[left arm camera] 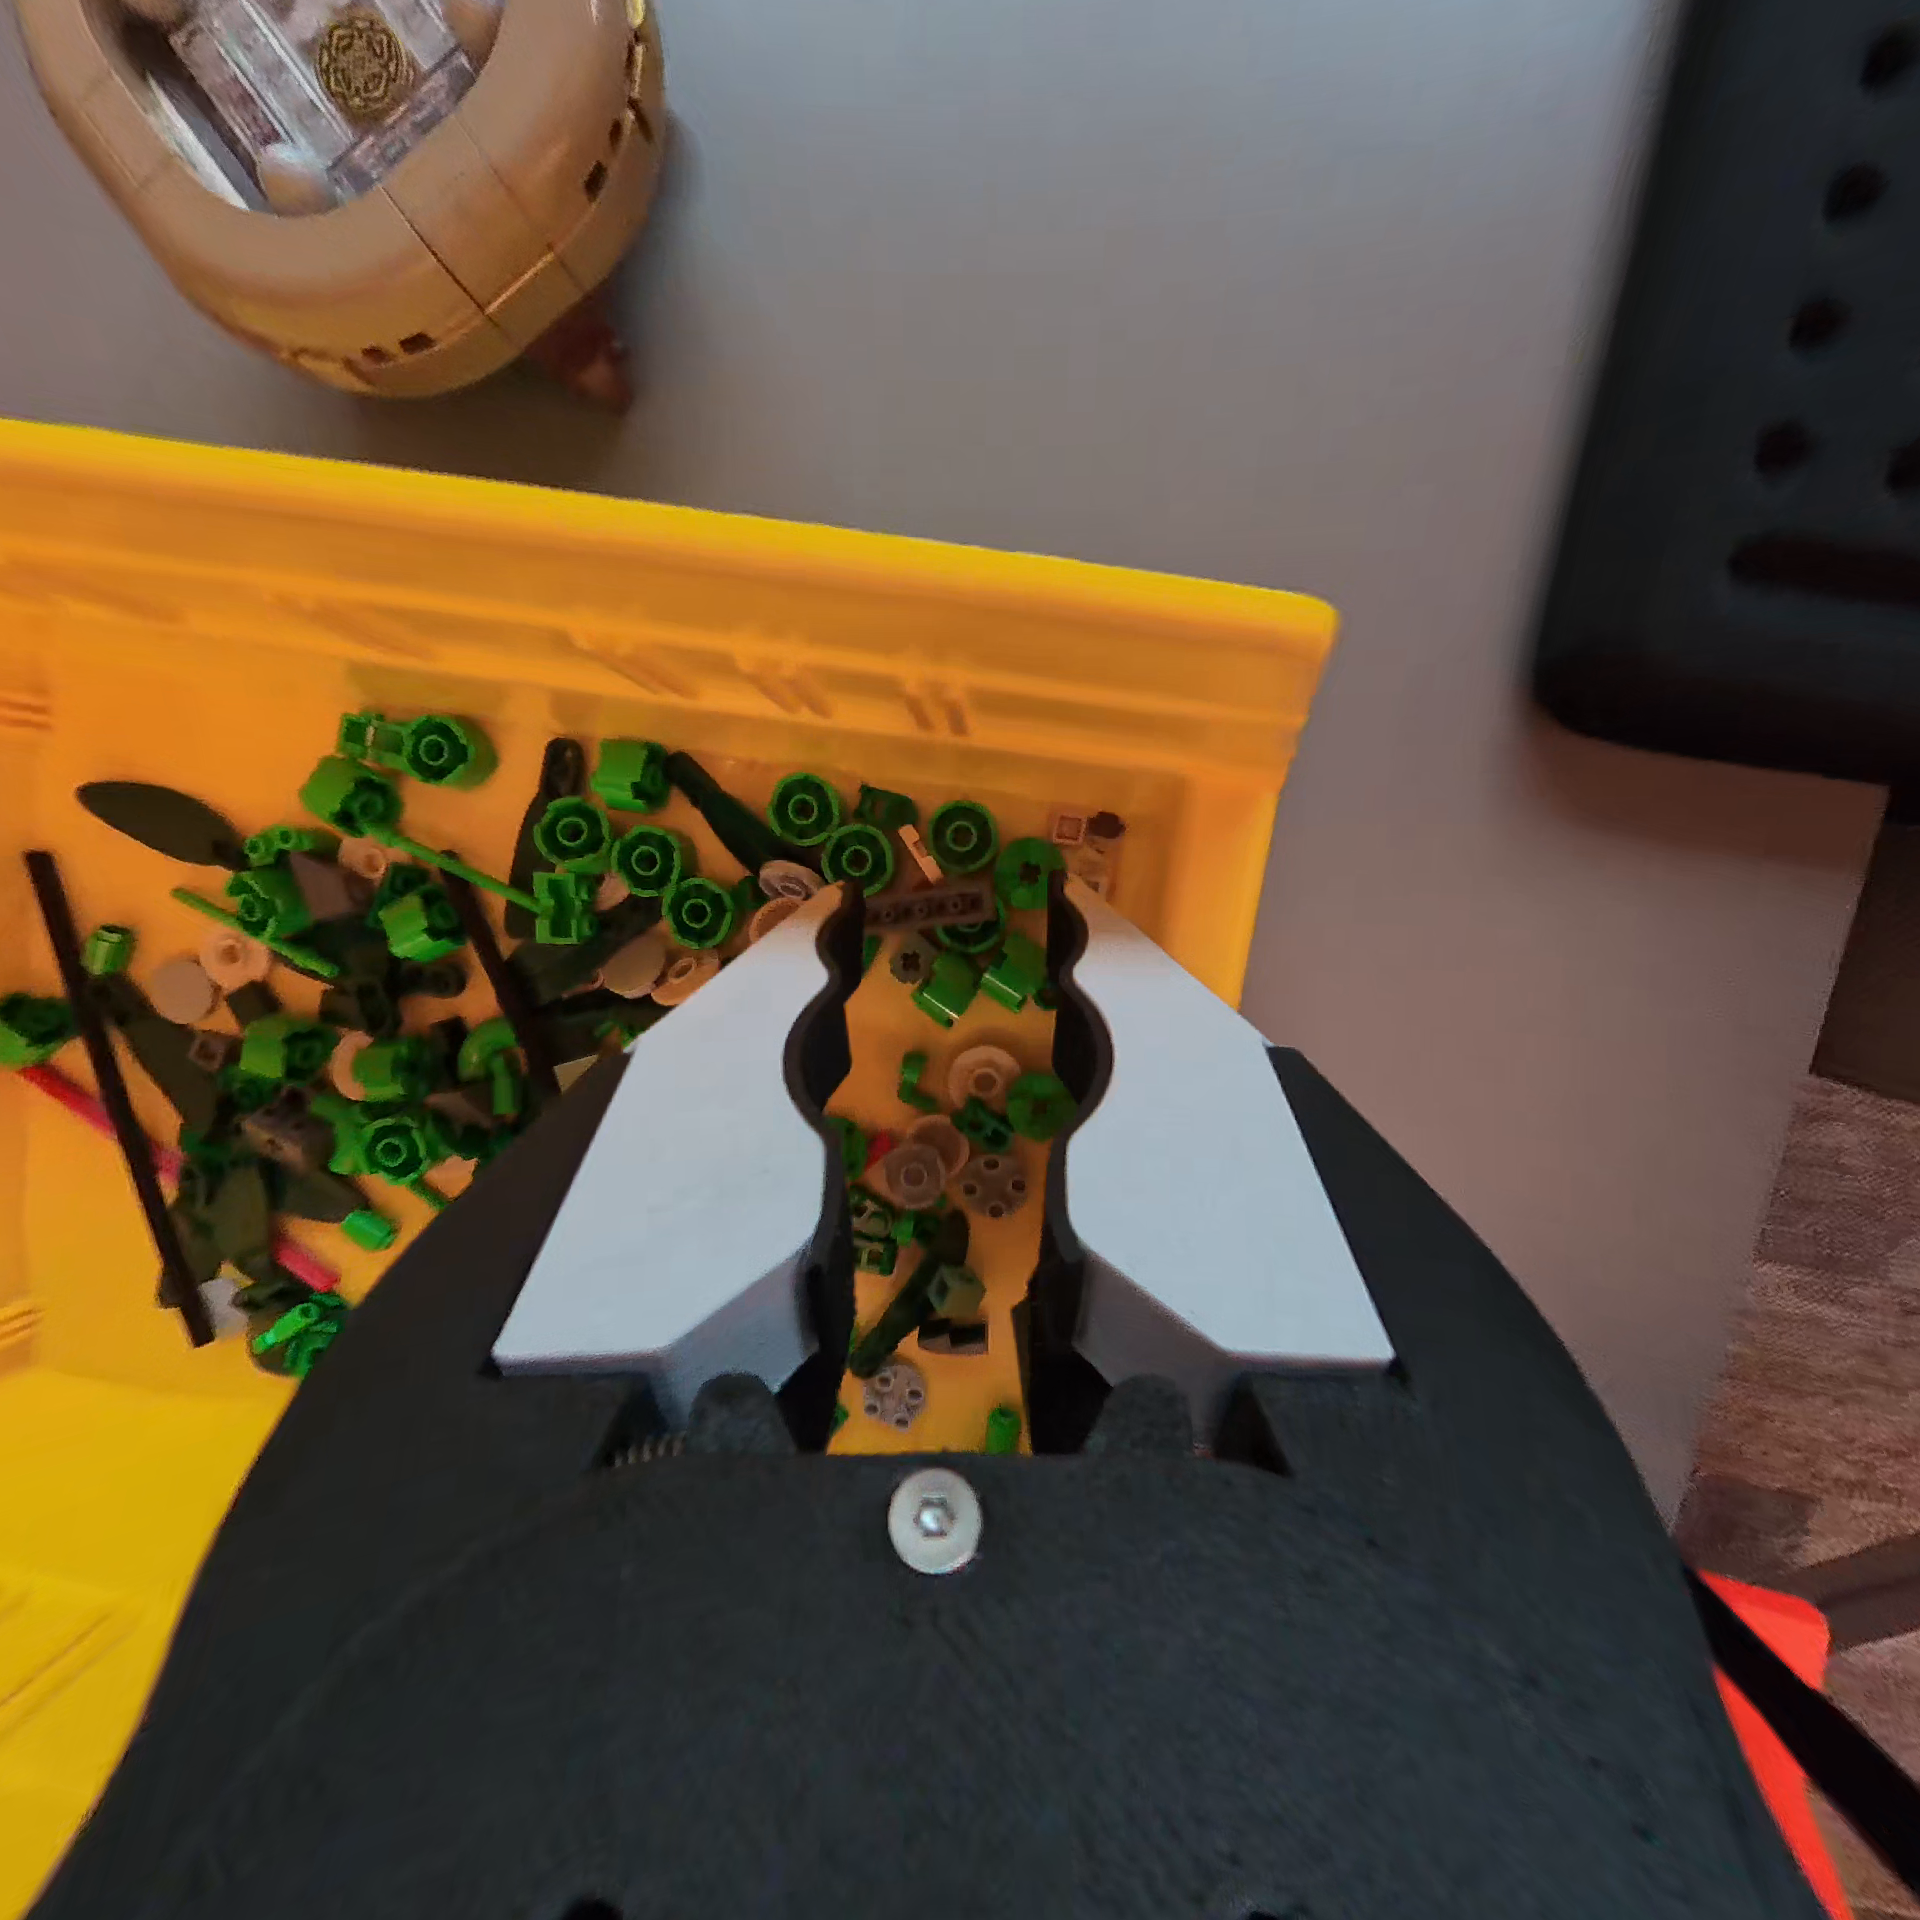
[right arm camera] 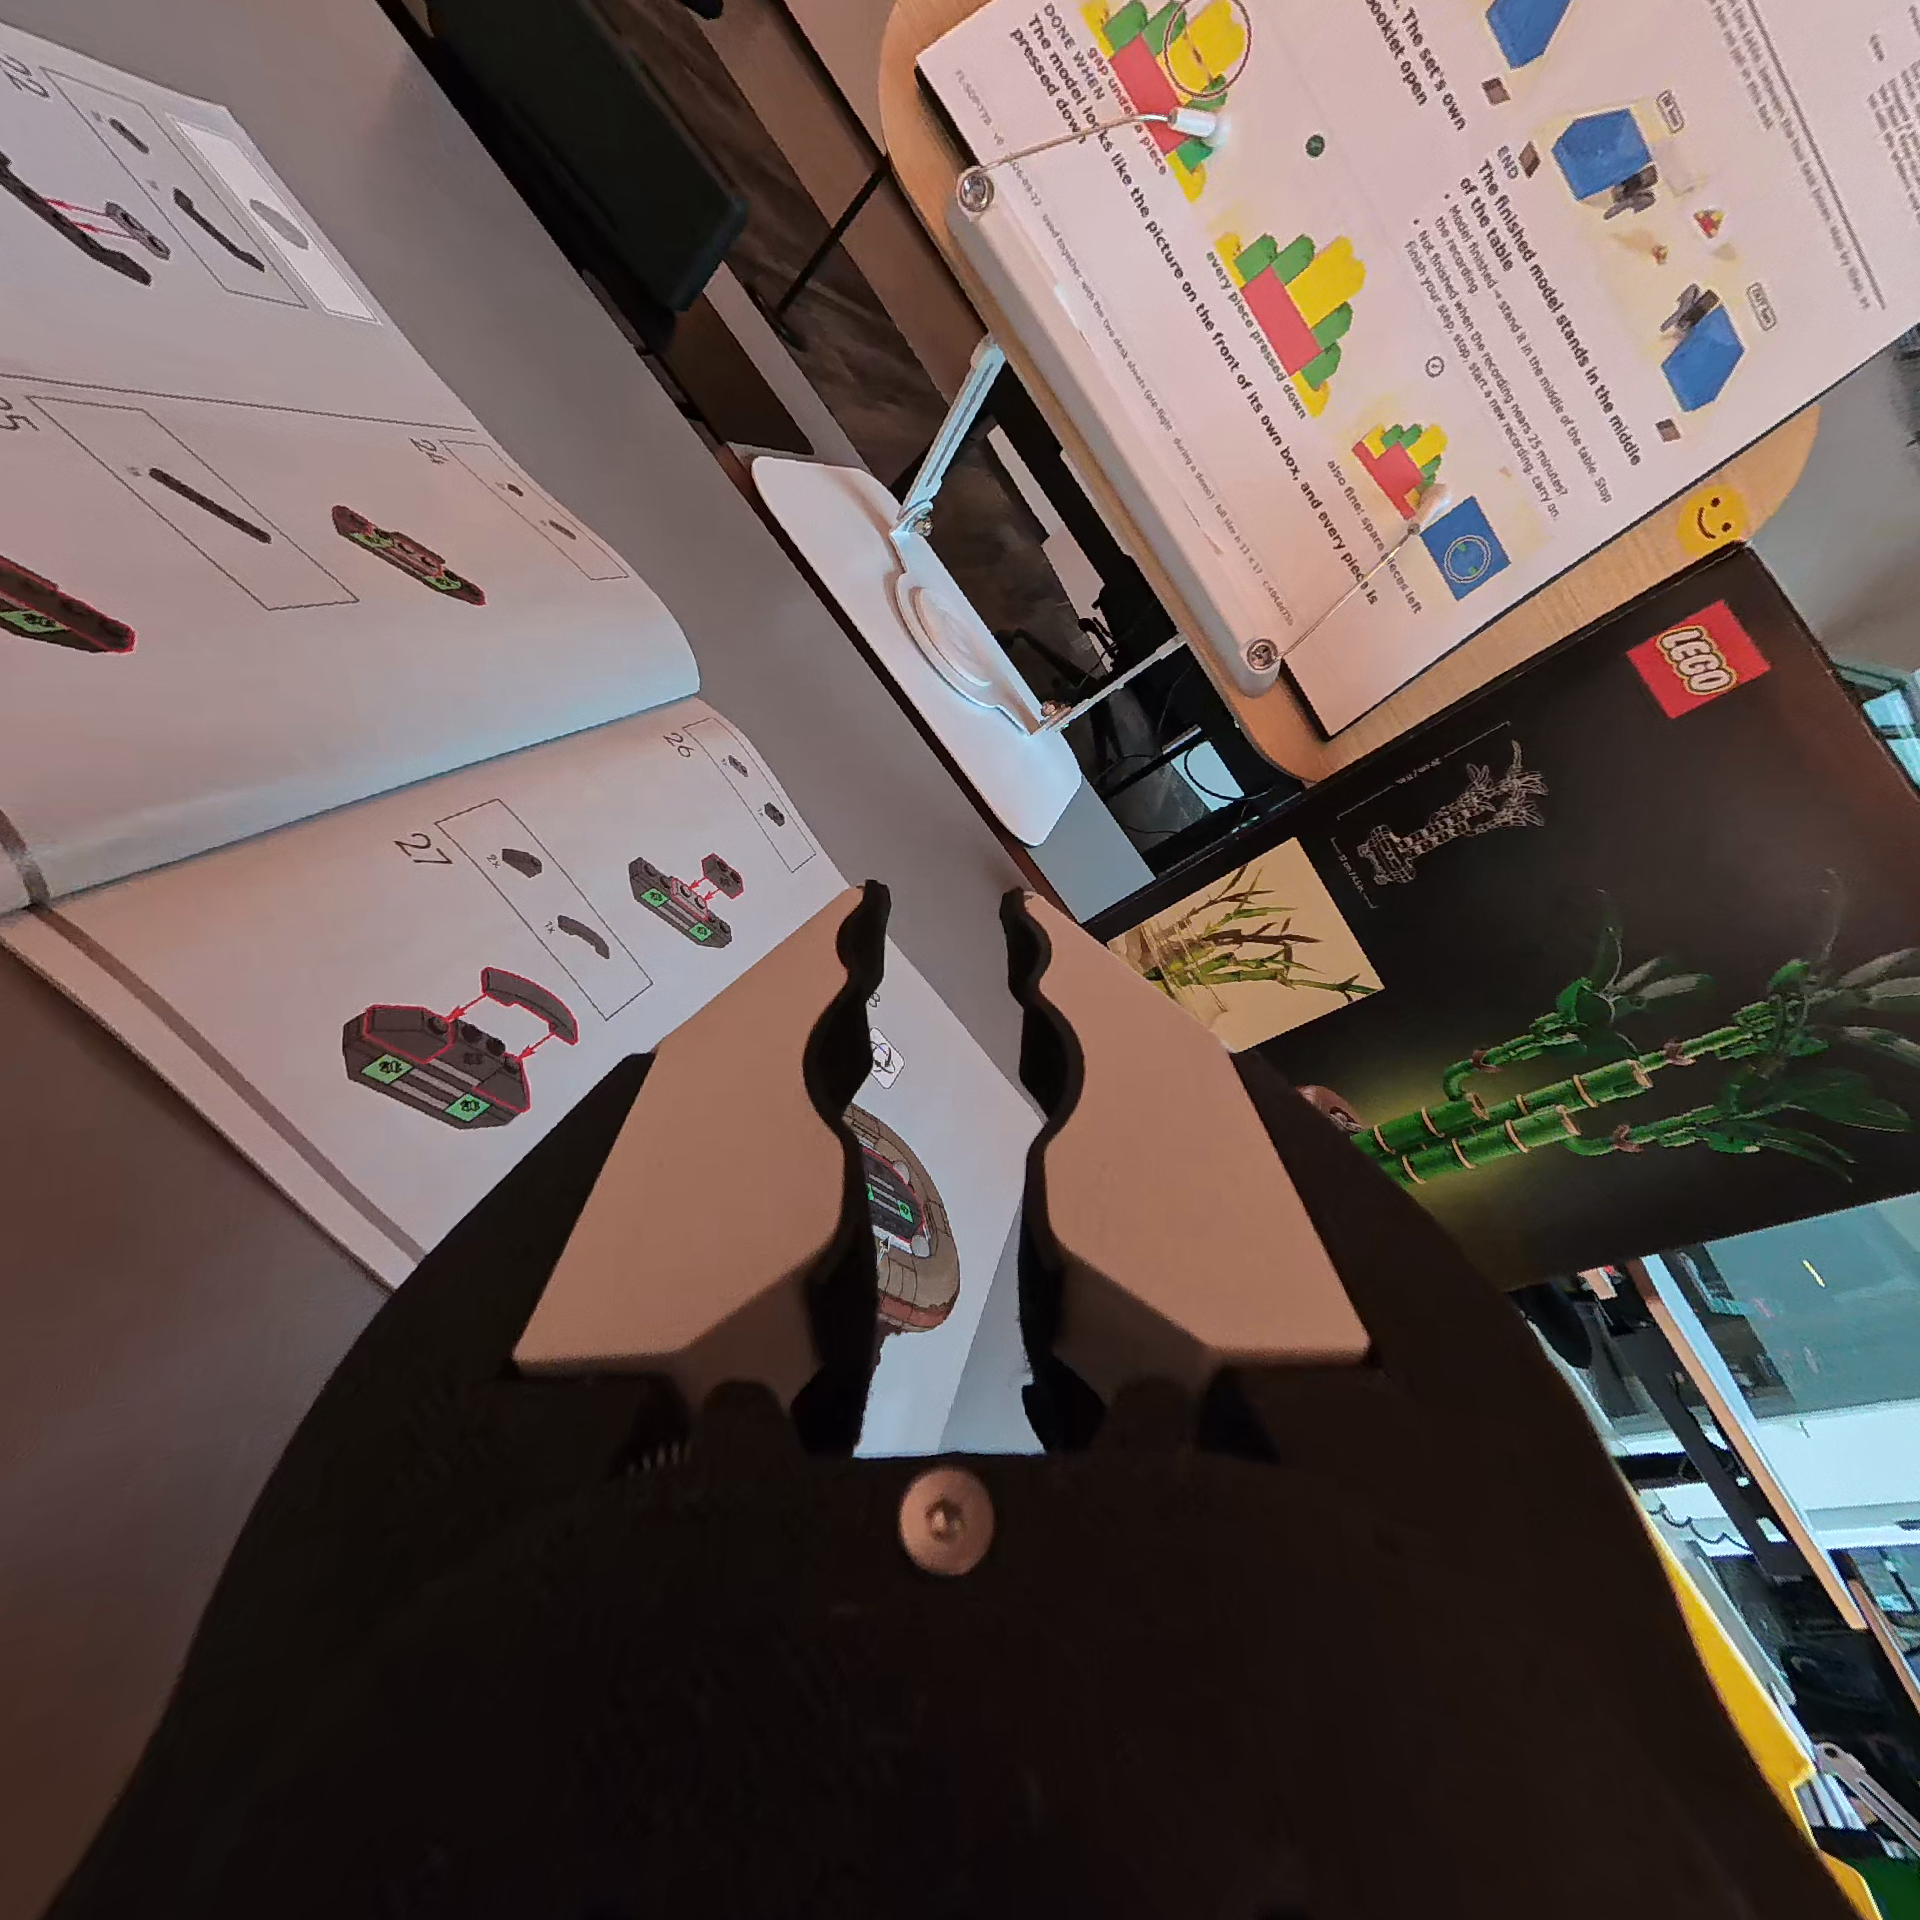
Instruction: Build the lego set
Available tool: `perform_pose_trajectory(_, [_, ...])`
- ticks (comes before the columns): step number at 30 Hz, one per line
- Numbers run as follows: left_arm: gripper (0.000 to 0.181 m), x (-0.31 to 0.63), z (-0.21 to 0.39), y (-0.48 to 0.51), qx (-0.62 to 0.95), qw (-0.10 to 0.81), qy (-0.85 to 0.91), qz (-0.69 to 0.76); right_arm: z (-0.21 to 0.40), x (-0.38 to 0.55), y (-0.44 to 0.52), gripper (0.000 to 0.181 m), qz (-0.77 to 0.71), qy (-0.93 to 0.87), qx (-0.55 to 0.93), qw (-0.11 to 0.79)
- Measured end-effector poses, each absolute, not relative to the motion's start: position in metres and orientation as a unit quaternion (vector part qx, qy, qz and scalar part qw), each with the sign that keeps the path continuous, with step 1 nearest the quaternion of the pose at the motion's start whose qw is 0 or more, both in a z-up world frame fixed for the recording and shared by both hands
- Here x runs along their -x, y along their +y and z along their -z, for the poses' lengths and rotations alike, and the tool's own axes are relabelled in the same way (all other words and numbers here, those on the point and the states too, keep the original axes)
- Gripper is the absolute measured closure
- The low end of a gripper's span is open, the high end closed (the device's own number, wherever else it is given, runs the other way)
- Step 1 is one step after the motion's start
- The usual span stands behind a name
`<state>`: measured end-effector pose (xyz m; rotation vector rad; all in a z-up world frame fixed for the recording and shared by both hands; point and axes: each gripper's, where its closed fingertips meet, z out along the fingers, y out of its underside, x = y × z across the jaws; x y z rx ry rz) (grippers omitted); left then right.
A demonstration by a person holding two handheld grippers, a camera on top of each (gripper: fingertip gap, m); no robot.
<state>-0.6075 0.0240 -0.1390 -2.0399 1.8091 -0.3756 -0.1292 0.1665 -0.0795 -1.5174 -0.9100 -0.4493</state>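
Both grippers released, nothing held: left gripper [left arm camera: 951,894] hovers over loose lego pieces [left arm camera: 582,935] in the yellow tray [left arm camera: 727,582], tan built base [left arm camera: 343,177] on the counter [left arm camera: 1039,312] beyond; right gripper [right arm camera: 940,904] over the open booklet [right arm camera: 499,935].

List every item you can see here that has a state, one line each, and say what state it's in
left gripper: open, empty, above the tray
right gripper: open, empty, over the booklet
yellow tray: holds loose green, dark and tan pieces
instruction booklet: open, flat on the table
tan pot model: partly built, on the table
set box: standing upright
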Motion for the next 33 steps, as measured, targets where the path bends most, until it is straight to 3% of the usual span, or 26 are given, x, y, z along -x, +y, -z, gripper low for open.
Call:
perform_pose_trajectory(18, [0.166,0.616,0.152,0.034,0.753,0.189,0.613,0.149,0.084,0.133,0.166,0.16,0.184,-0.405,0.66,0.606])
perform_pose_trajectory(27, [0.166,0.623,0.125,0.051,0.766,0.234,0.575,0.168,0.087,0.138,0.164,0.161,0.174,-0.415,0.662,0.6])
perform_pose_trajectory(33, [0.166,0.629,0.076,0.06,0.758,0.312,0.517,0.245,0.087,0.141,0.163,0.161,0.169,-0.418,0.661,0.6])
